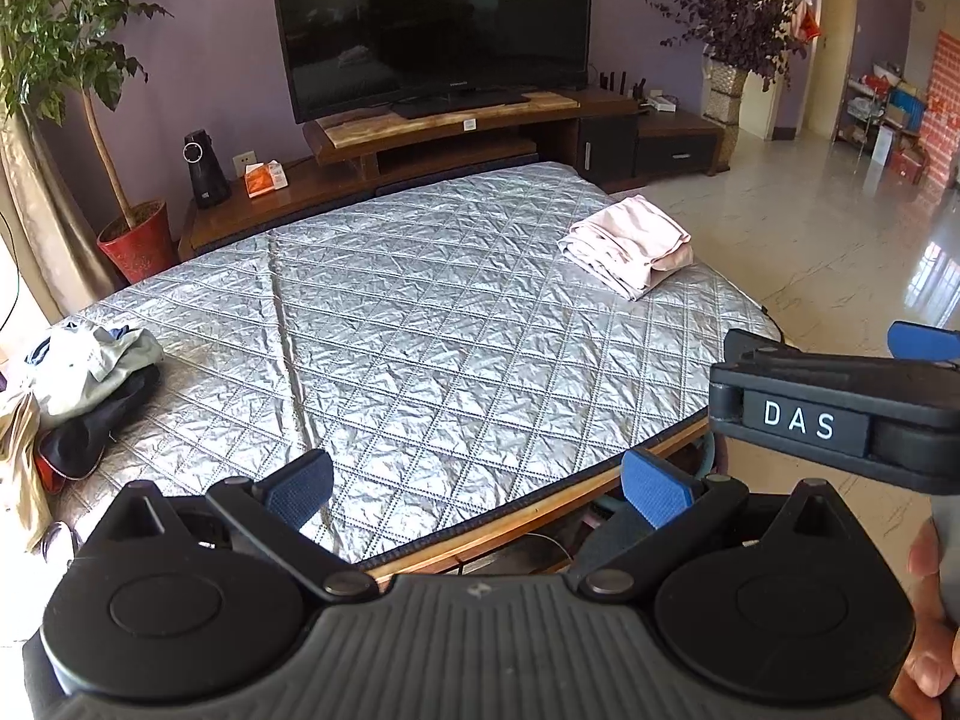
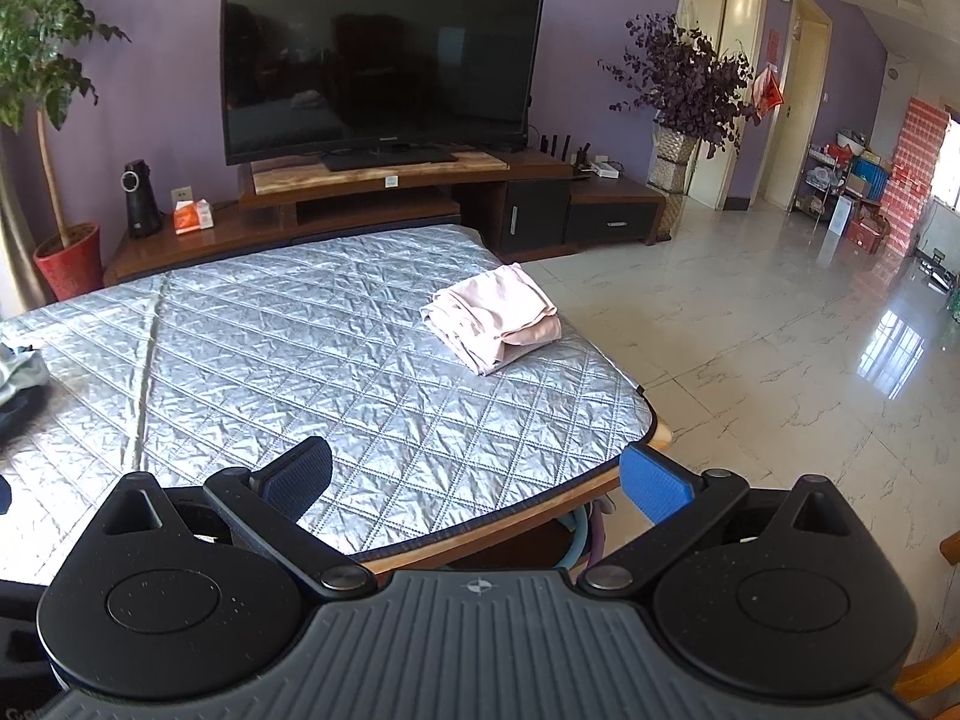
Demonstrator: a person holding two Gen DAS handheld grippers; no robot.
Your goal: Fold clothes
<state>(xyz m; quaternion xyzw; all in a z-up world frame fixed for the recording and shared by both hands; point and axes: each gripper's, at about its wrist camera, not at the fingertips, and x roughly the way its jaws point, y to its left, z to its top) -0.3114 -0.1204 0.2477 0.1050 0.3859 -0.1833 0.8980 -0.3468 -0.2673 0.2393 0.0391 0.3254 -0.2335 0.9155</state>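
A folded pale pink garment lies near the far right corner of the table, which has a silver quilted cover; it also shows in the right wrist view. A heap of unfolded clothes, light green on dark, sits at the table's left edge, and its edge shows in the right wrist view. My left gripper is open and empty above the table's near edge. My right gripper is open and empty over the near right corner; its body shows at the right of the left wrist view.
A TV on a wooden stand is behind the table. A potted tree in a red pot stands at the left and a dark-leaved plant at the right. Glossy tiled floor lies to the right.
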